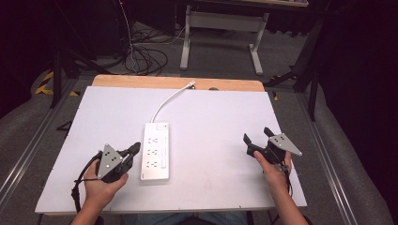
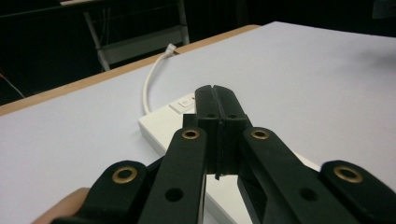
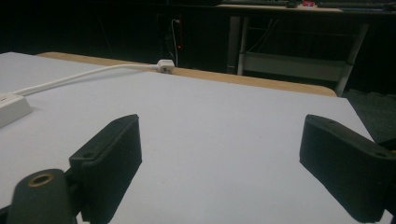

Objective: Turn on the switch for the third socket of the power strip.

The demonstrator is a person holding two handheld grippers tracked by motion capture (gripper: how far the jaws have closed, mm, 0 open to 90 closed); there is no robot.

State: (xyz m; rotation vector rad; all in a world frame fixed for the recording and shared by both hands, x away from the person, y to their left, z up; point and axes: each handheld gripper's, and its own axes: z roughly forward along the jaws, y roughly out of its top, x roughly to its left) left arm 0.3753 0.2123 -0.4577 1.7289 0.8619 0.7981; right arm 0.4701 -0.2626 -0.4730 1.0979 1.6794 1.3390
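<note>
I see a white power strip [image 1: 156, 151] lying flat on the white table top [image 1: 216, 140], a little left of the middle, its long side running away from me. I can make out three rows of sockets and some small switches on its face, but I can read no brand or lettering on it in any view. Its white cable [image 1: 170, 100] curves off the far end toward the bare wooden edge [image 1: 178, 83] of the table, where the plug [image 1: 191, 85] lies.

My left gripper [image 1: 134, 148] sits just beside the strip's near left side, held in my left hand [image 1: 101, 180], and its jaws are pressed together with nothing between them. The left gripper view confirms this: the two black tips [image 2: 215, 100] meet along a thin seam, the strip's switch end [image 2: 184, 103] lies right behind them, and the cable [image 2: 150, 79] loops beyond.

My right gripper [image 1: 257, 136] is well apart from the strip, near the table's right edge, in my right hand [image 1: 274, 166], with its jaws spread wide. The right gripper view shows bare table between them, a corner of the strip [image 3: 11, 108] at the far left, and the plug [image 3: 166, 65] close up at the wooden edge, which the high view gives only as a small white spot.

From above I also see cables on the floor [image 1: 145, 56] and a white table frame [image 1: 223, 33] beyond.
</note>
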